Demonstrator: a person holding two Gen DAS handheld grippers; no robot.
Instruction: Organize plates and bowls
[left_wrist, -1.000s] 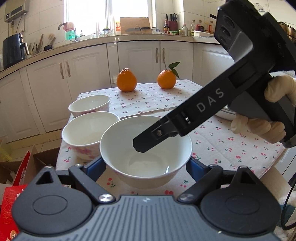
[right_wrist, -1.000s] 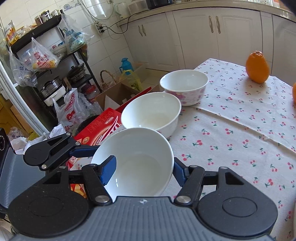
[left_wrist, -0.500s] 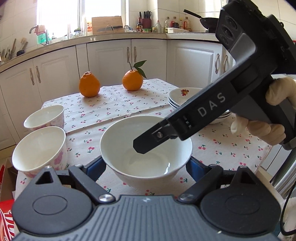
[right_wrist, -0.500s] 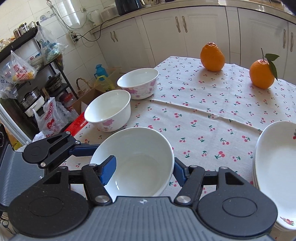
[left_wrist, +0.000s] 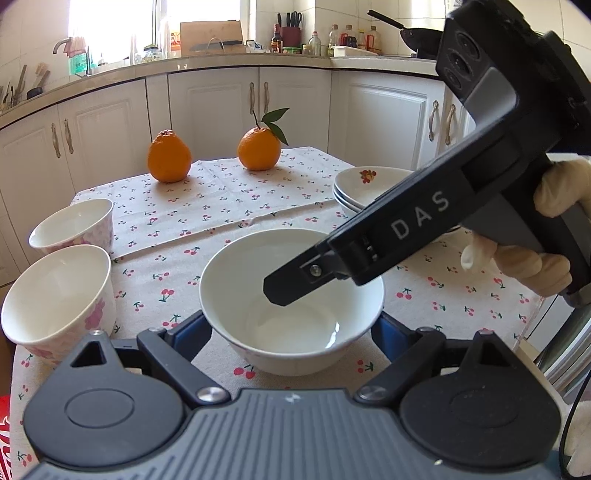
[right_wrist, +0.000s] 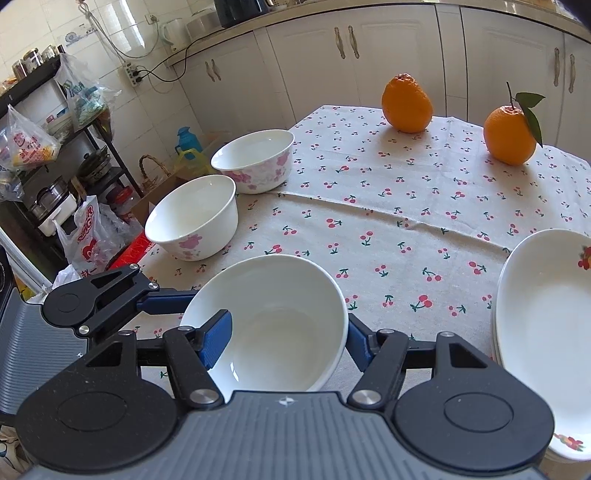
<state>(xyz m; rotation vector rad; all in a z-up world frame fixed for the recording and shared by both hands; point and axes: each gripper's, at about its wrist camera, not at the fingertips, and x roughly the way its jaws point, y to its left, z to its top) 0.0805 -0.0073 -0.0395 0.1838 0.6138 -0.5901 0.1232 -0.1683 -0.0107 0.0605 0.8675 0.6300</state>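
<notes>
i'm working in a home kitchen. white cabinets (left_wrist: 221, 107) run along the walls under a stone worktop (left_wrist: 207, 62) crowded with a knife block (left_wrist: 290, 31), sauce bottles (left_wrist: 341, 37) and a black wok (left_wrist: 421, 37). a tap (left_wrist: 61, 46) stands by the bright window (left_wrist: 110, 26). on my other side a metal shelf (right_wrist: 55, 155) holds pots and plastic bags, and a kettle (right_wrist: 170, 31) is plugged in by the tiled wall. the desk wears a cherry-print cloth (right_wrist: 388, 229) with two oranges (right_wrist: 406, 103) on it.
</notes>
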